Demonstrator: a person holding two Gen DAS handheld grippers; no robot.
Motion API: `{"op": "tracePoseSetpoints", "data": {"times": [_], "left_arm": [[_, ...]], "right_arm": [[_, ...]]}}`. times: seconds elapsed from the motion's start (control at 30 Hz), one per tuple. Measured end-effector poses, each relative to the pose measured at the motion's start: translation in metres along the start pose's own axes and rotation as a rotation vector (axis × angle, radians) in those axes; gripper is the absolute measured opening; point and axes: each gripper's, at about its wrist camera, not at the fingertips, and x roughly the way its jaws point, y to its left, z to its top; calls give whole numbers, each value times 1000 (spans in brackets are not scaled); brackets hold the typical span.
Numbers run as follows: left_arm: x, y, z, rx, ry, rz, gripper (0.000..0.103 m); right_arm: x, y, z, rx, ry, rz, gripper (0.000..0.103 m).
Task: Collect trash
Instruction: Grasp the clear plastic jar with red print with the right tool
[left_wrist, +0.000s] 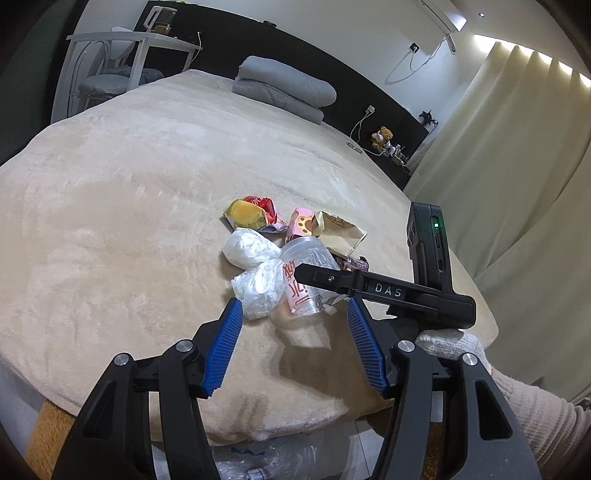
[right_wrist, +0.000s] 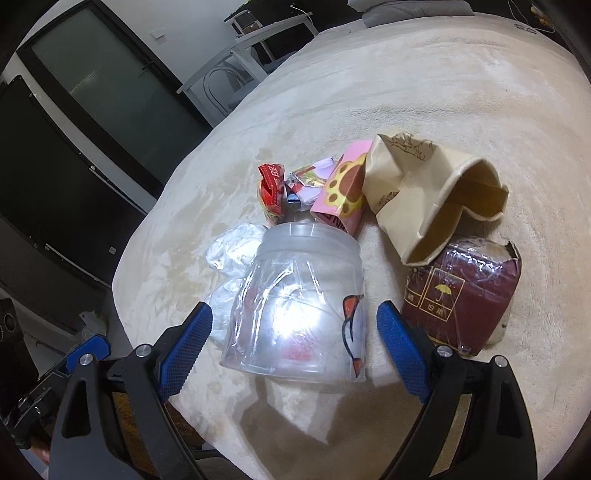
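A pile of trash lies on the beige bed blanket (left_wrist: 129, 221). A clear plastic cup (right_wrist: 295, 295) lies on its side between the blue pads of my right gripper (right_wrist: 295, 305), which is open; neither pad touches it. Beside the cup are crumpled white plastic (right_wrist: 229, 243), a red snack wrapper (right_wrist: 271, 188), a pink paw-print carton (right_wrist: 343, 192), a brown paper bag (right_wrist: 424, 192) and a maroon film-wrapped pack (right_wrist: 461, 295). My left gripper (left_wrist: 294, 302) hangs open and empty just short of the pile. The right gripper's finger (left_wrist: 332, 278) crosses the cup (left_wrist: 306, 258) from the right.
A gloved hand (left_wrist: 450, 343) holds the right gripper. A folded grey duvet (left_wrist: 284, 88) lies at the bed's far end, with a white table and chair (left_wrist: 129, 55) beyond. Curtains (left_wrist: 517, 166) hang right. A clear plastic bag (left_wrist: 266, 458) sits on the floor below the bed's edge.
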Motion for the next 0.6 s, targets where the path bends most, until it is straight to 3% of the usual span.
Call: {"op": "tracePoseSetpoints", "data": {"times": [0.07, 0.17, 0.6], "left_arm": [[1, 0, 0, 1, 3, 10, 58], [3, 0, 0, 2, 6, 23, 58], [17, -2, 2, 49, 28, 88, 58]], "right_arm": [[-1, -1, -1, 1, 6, -5, 87], [-3, -2, -1, -12, 19, -12, 70], [-62, 6, -13, -41, -87, 63, 69]]}}
